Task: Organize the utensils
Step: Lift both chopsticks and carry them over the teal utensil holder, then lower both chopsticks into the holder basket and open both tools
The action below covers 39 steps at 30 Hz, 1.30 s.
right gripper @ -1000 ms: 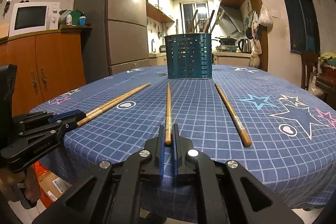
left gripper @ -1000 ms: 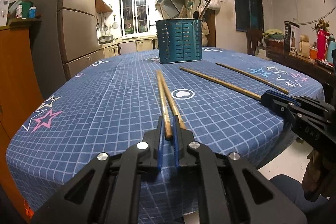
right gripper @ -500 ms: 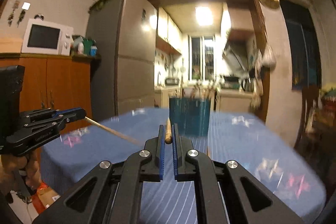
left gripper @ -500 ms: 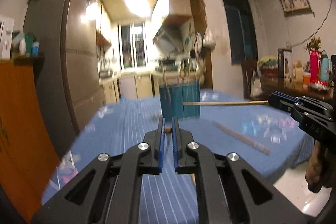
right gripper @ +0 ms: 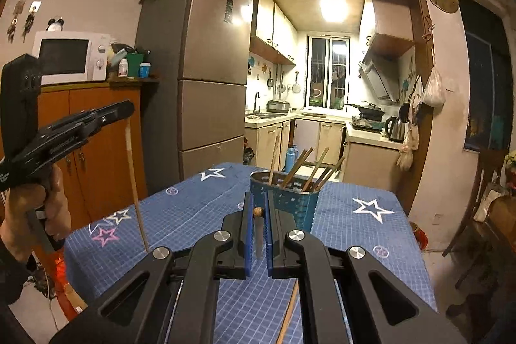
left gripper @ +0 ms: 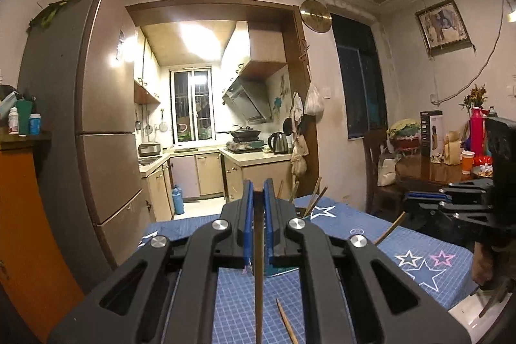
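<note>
My left gripper is shut on a wooden chopstick that hangs down from its jaws; in the right wrist view this gripper is raised at the left with the chopstick hanging over the table edge. My right gripper is shut on another chopstick, held above the table just in front of the teal perforated holder, which has several chopsticks in it. The right gripper shows in the left wrist view with its chopstick pointing down.
The table wears a blue checked cloth with stars. Loose chopsticks lie on it near the front. A fridge and orange cabinet stand left; chairs and a side table stand right.
Both grippers have lifted their chopsticks off the table and swung them from lying flat to hanging down, rising well above the cloth and nearer the holder.
</note>
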Available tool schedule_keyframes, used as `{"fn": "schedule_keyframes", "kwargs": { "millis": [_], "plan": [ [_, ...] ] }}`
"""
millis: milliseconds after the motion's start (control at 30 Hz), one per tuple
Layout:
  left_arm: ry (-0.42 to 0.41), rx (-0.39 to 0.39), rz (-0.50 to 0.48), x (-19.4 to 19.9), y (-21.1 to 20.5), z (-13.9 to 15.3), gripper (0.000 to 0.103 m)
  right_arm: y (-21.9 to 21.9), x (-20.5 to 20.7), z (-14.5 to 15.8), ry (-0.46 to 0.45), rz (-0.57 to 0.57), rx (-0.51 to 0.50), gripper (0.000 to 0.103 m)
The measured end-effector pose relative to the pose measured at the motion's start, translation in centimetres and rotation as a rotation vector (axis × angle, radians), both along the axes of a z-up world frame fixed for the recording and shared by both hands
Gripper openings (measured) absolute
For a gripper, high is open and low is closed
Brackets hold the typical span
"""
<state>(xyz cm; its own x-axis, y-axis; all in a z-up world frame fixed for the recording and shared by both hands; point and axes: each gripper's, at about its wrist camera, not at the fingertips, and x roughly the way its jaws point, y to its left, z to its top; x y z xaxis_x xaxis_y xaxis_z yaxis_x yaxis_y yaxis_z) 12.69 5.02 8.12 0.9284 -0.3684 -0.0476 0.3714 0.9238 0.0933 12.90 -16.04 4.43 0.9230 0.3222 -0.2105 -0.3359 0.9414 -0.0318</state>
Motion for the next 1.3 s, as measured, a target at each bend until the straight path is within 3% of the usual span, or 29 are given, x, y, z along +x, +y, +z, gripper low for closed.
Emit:
{"fn": "schedule_keyframes", "kwargs": {
  "millis": [167,433,567,867,1100,1300],
  "plan": [
    [-0.003,-0.008,-0.032,1.6,-0.6,1.6,0.005,-0.7,2.0,2.6,-0.005,0.013,0.026,0.008],
    [0.000,-0.090,-0.091,5.1,-1.0,4.3,0.005,-2.1,7.0,7.7,0.041,0.027,0.082,0.008],
    [-0.031,-0.099,-0.100,6.6,-1.9,5.4,0.005,-2.1,10.2,10.4,0.071,0.018,0.072,0.008],
    [-0.079,-0.137,-0.080,11.3,-3.4,7.9,0.005,-1.2,14.8,16.0,0.042,-0.002,0.035,0.008],
    [-0.072,-0.167,-0.058,15.1,-4.2,8.9,0.005,-1.6,17.9,18.3,0.008,-0.024,0.039,0.008],
    [-0.050,-0.177,-0.045,17.2,-4.9,7.8,0.005,-2.1,20.1,18.0,-0.002,-0.052,0.041,0.008]
  ]
}}
